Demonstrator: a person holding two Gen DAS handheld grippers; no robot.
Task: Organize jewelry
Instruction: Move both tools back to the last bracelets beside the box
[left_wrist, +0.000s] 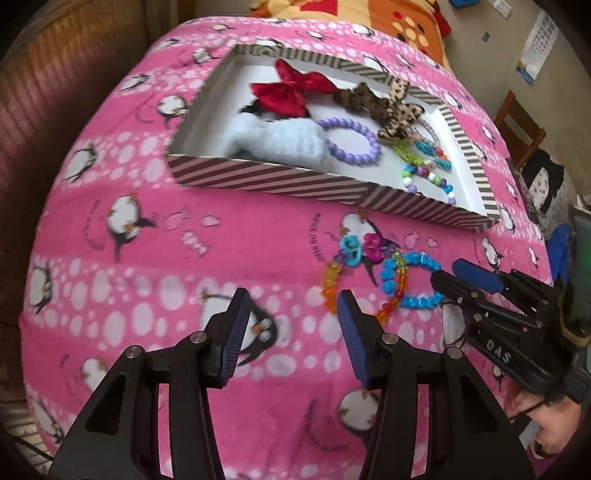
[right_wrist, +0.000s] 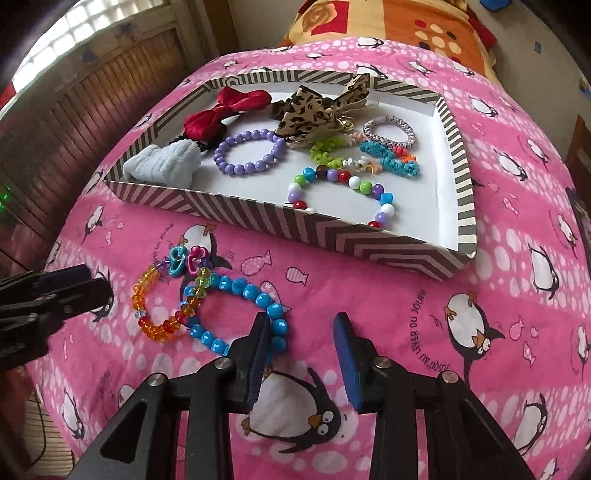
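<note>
- Left wrist view: the striped box (left_wrist: 280, 181) lies on the pink blanket (left_wrist: 155, 258) and already holds much of the jewelry: a red bow (left_wrist: 291, 88), a leopard bow (left_wrist: 391, 107), a pale blue scrunchie (left_wrist: 280, 140), a purple bracelet (left_wrist: 351, 140) and a mixed-bead bracelet (left_wrist: 428, 181).
- Same view: outside the box, on the blanket just in front of it, lie a blue bracelet (left_wrist: 417, 280), an orange bracelet (left_wrist: 391, 295) that crosses it, and small teal and pink clips (left_wrist: 364, 247).
- Same view: the left gripper (left_wrist: 291, 310) hangs spread over the blanket with nothing between its fingers, beside the orange bracelet. The right gripper (left_wrist: 448, 275) has its tips at the blue bracelet's rim, apart but pinching nothing I can make out.
- Right wrist view: the right gripper (right_wrist: 301, 325) stands spread, its left finger (right_wrist: 258, 347) over the blue bracelet's (right_wrist: 236, 288) near edge, not closed on it.
- Same view: the box (right_wrist: 369, 236) also shows a silver band (right_wrist: 388, 129) and green and teal pieces (right_wrist: 369, 155). The left gripper (right_wrist: 74, 288) shows at the left edge; I cannot tell its state here.
- Judgement: most is done; the two bracelets and the clips (right_wrist: 188, 258) are left, the blue one likely next.
</note>
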